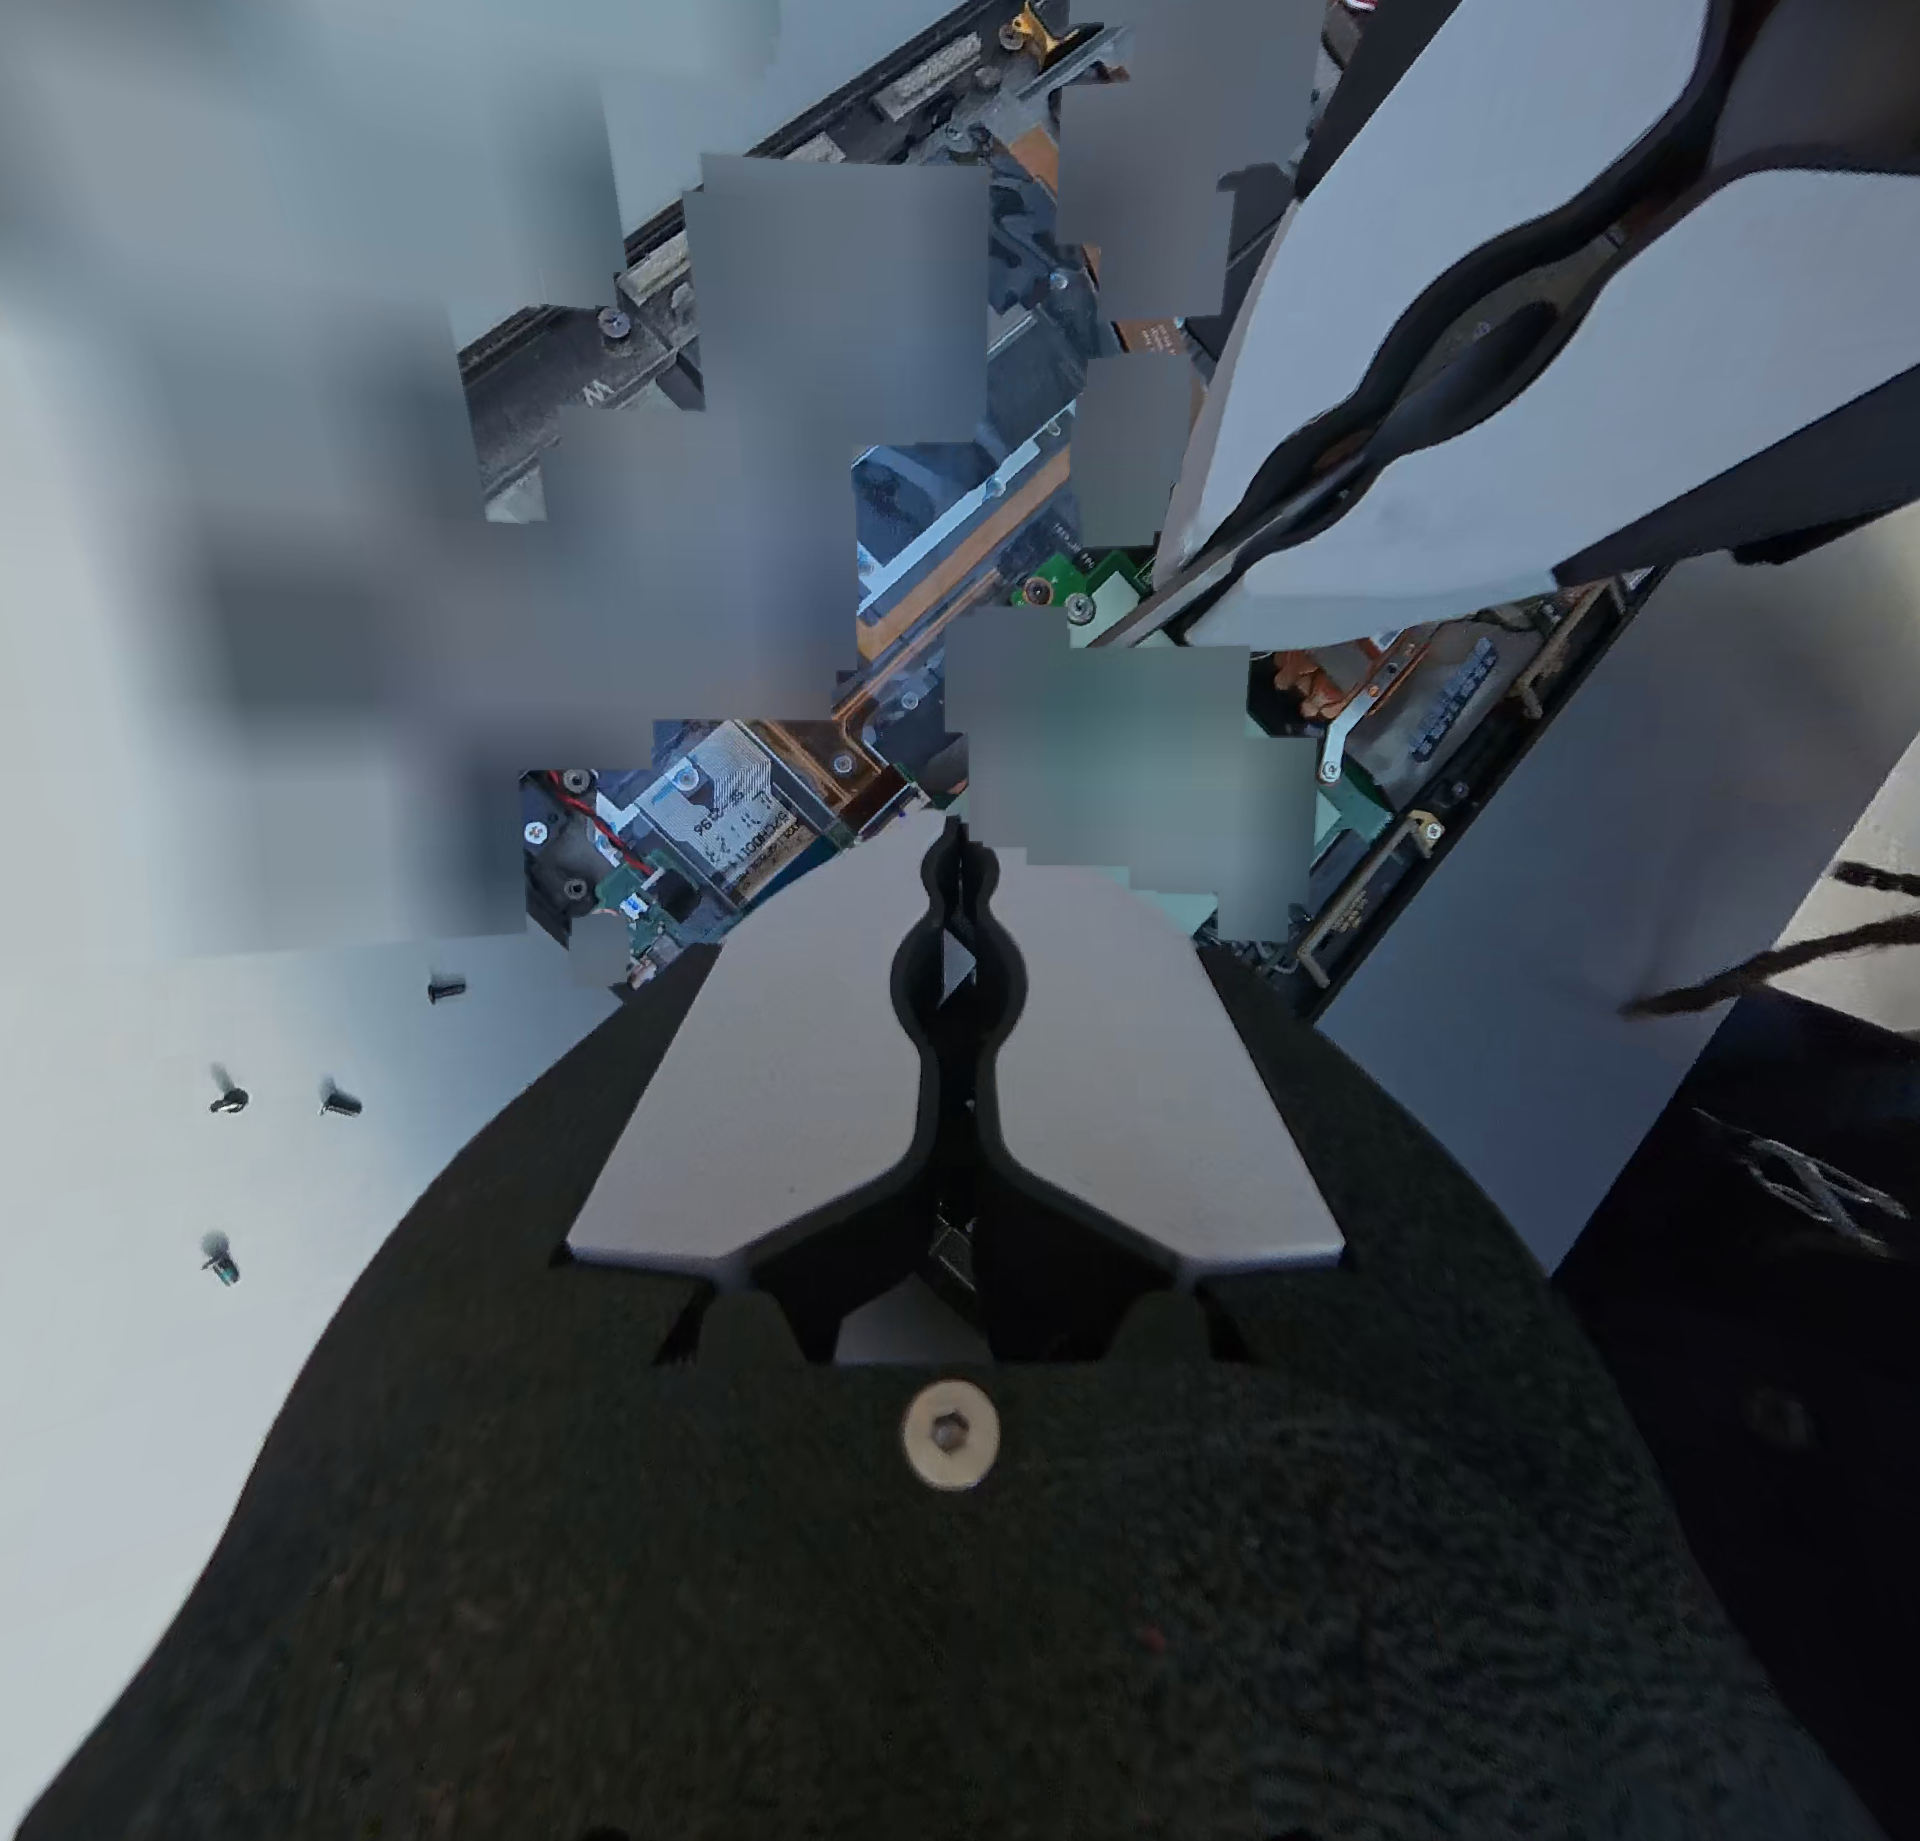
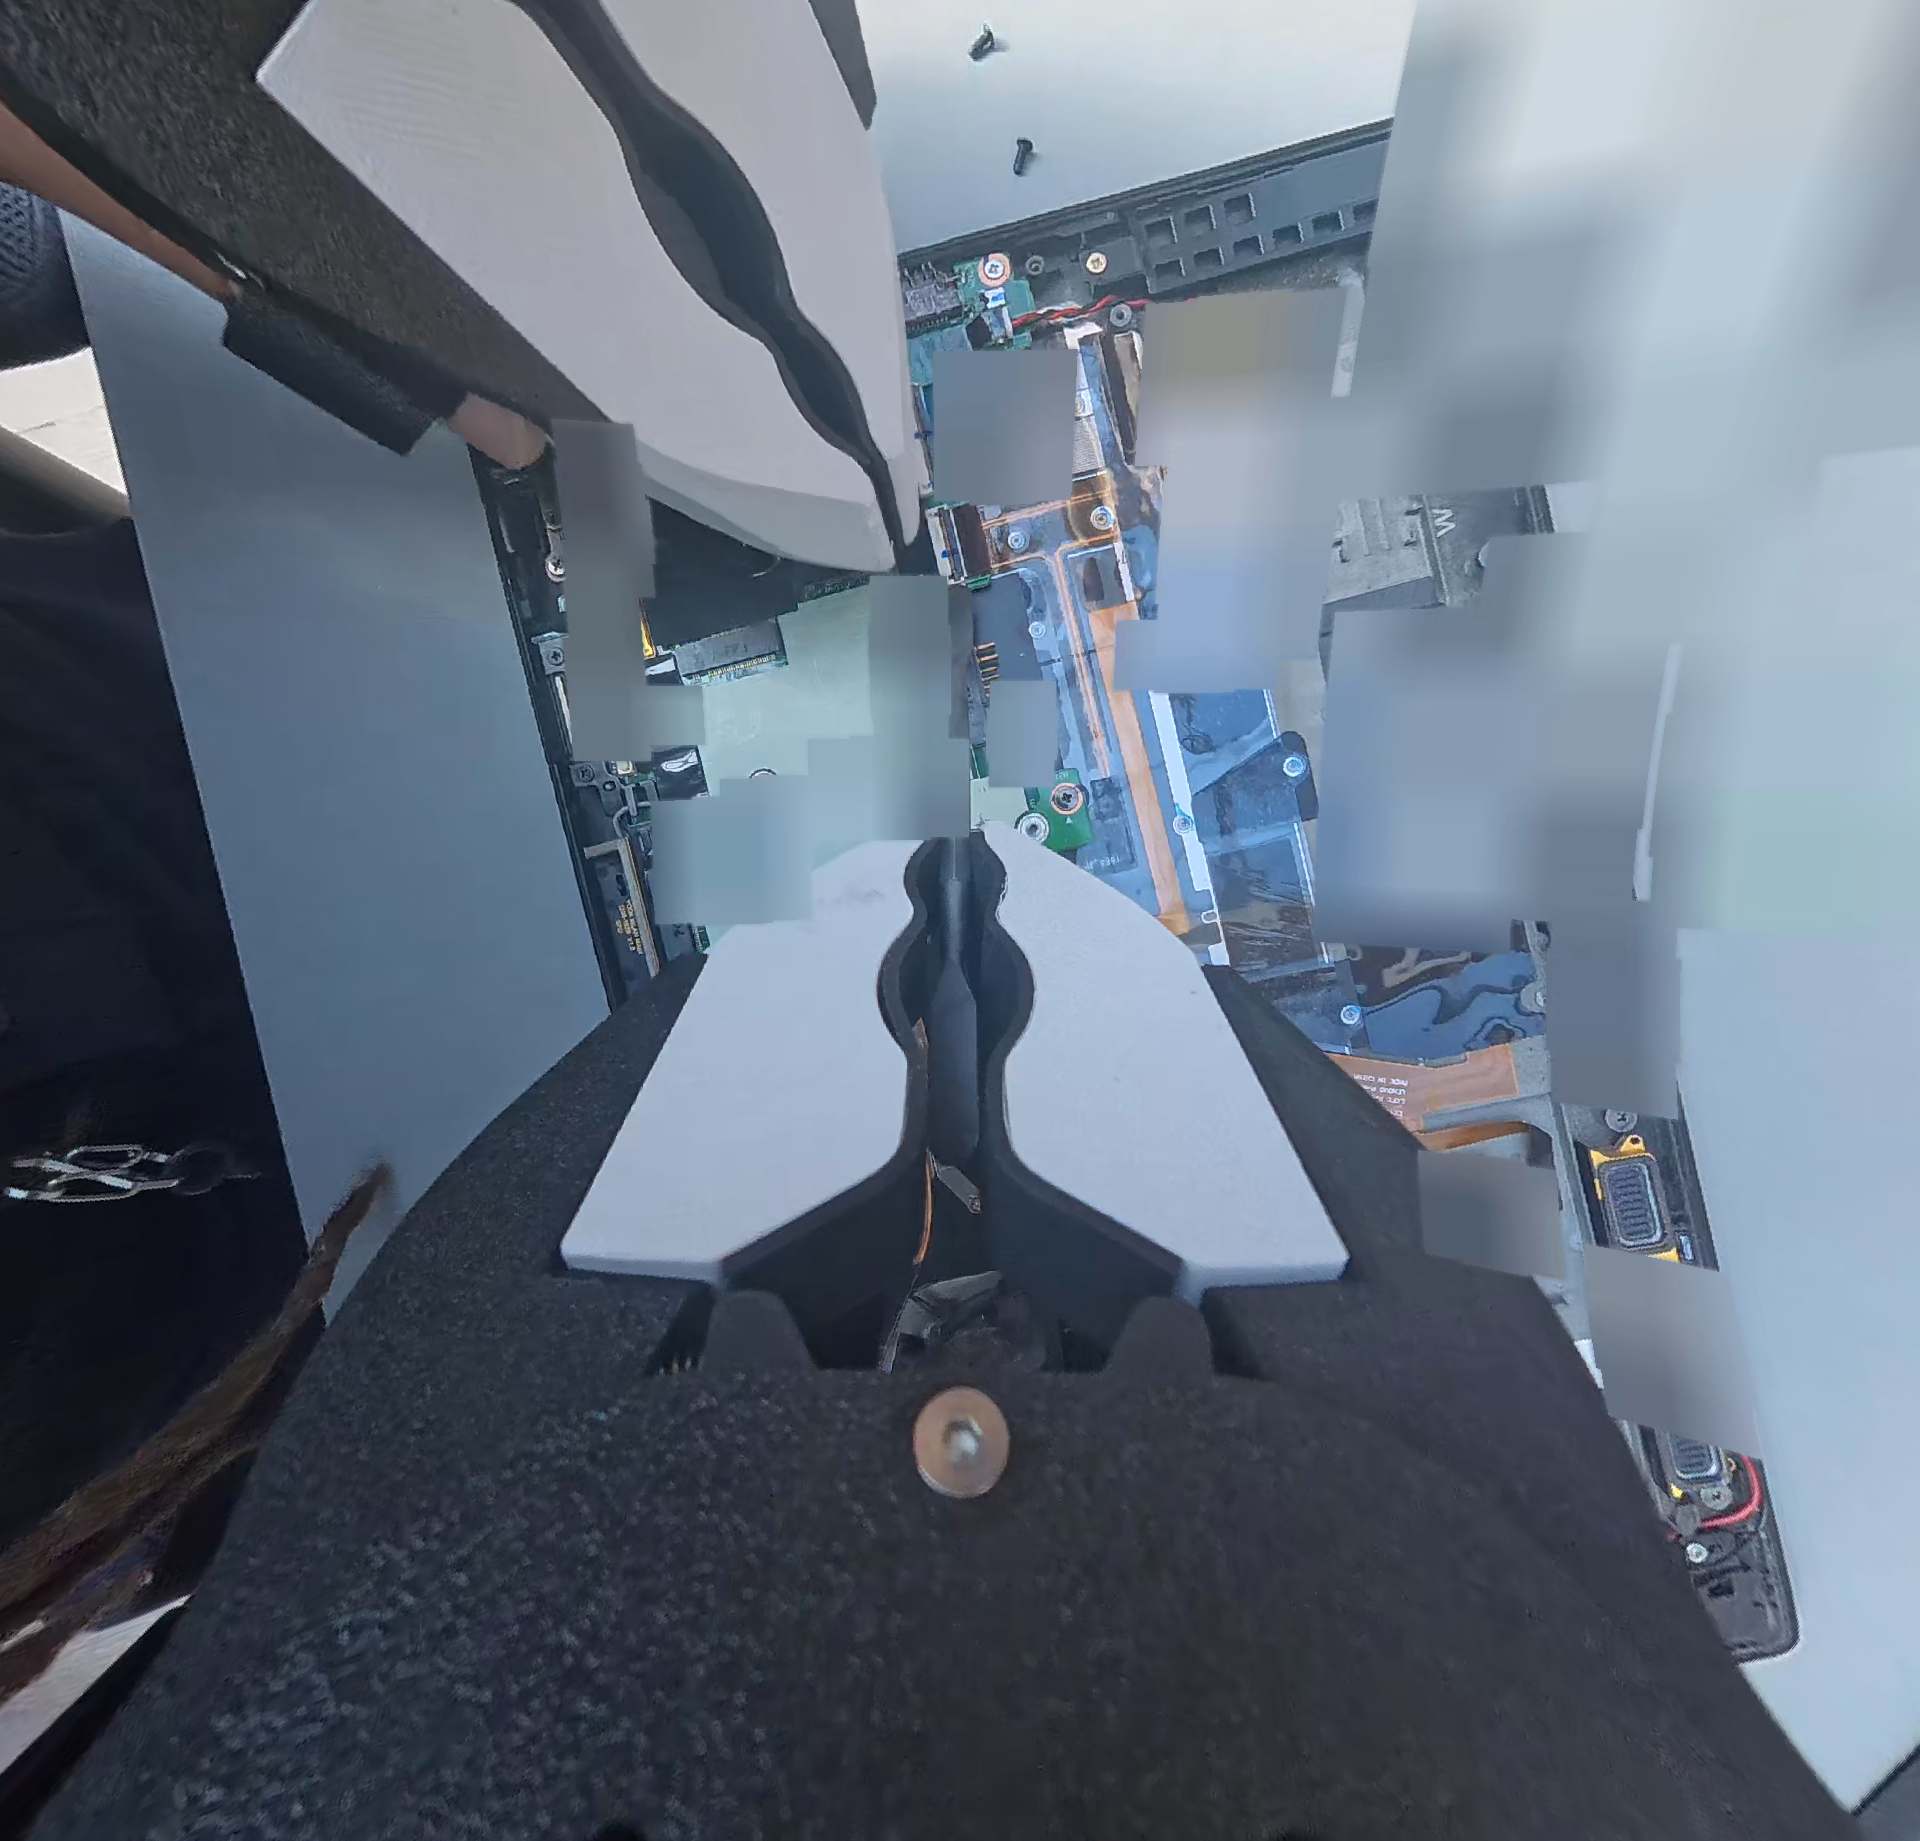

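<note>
An opened laptop (image 1: 914, 513) lies bottom up on a white table, with its circuit boards, copper heat pipe and shields bare; it also shows in the right wrist view (image 2: 1226, 752). My left gripper (image 1: 951, 835) is shut, its tips low over the laptop's near boards; I see nothing held in it. It enters the right wrist view (image 2: 896, 534) from the upper left. My right gripper (image 2: 961, 846) is shut on a dark slim tool (image 2: 951, 970). Its tips sit beside a small green board with a screw (image 2: 1065, 799). In the left wrist view, the right gripper (image 1: 1195, 607) reaches down from the upper right.
Several small dark screws (image 1: 341, 1102) lie loose on the white table (image 1: 125, 1479) left of the laptop; they also show in the right wrist view (image 2: 982, 41). A person in dark clothing (image 1: 1766, 1376) stands at the table's edge. Much of the laptop is hidden by blur patches. Left tips to right tips: about 6 cm.
</note>
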The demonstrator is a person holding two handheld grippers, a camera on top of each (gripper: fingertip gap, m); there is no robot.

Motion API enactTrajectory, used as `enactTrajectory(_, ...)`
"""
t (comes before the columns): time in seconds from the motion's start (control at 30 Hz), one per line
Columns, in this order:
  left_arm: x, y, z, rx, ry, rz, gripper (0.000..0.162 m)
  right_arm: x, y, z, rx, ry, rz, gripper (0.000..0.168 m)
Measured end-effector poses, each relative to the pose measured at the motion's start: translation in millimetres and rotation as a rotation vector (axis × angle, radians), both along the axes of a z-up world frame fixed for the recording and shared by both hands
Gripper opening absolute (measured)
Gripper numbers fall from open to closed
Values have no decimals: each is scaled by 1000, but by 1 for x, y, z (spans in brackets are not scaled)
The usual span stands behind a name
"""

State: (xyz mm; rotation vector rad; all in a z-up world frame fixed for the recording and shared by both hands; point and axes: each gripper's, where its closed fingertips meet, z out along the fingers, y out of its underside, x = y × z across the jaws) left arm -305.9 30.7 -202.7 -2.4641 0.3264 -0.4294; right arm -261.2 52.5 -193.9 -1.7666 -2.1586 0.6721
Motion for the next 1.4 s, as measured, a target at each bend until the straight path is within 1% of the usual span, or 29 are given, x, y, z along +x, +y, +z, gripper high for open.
enactTrajectory(0.13, 8, 9, 1, 3, -4, -23, 0, -2, -2, 3, 5, 8, -22, 3)
enactTrajectory(0.37, 12, 11, -1, 13, 13, -53, 0, -4, -3, 5, 30, 50, -28, 3)
enactTrajectory(0.57, 14, 15, 1, 24, -2, -46, 0, -10, -1, 8, -7, 126, -66, 3)
enactTrajectory(0.77, 10, 12, 2, 21, -3, -42, 0, -10, -2, 9, -4, 135, -70, 3)
enactTrajectory(0.9, -13, 6, 7, 26, -1, 16, 0, -2, 2, 17, 3, 118, -75, 3)
enactTrajectory(1.0, -25, 1, 5, 13, -31, 46, 0, 3, 2, 15, 2, 80, -65, 3)
enactTrajectory(1.13, -28, -4, -1, 1, -18, 46, 0, 2, -1, 11, -3, 40, -51, 3)
enactTrajectory(1.4, -28, -12, -2, 17, 16, 28, 0, -6, -3, 12, -4, 22, -38, 3)
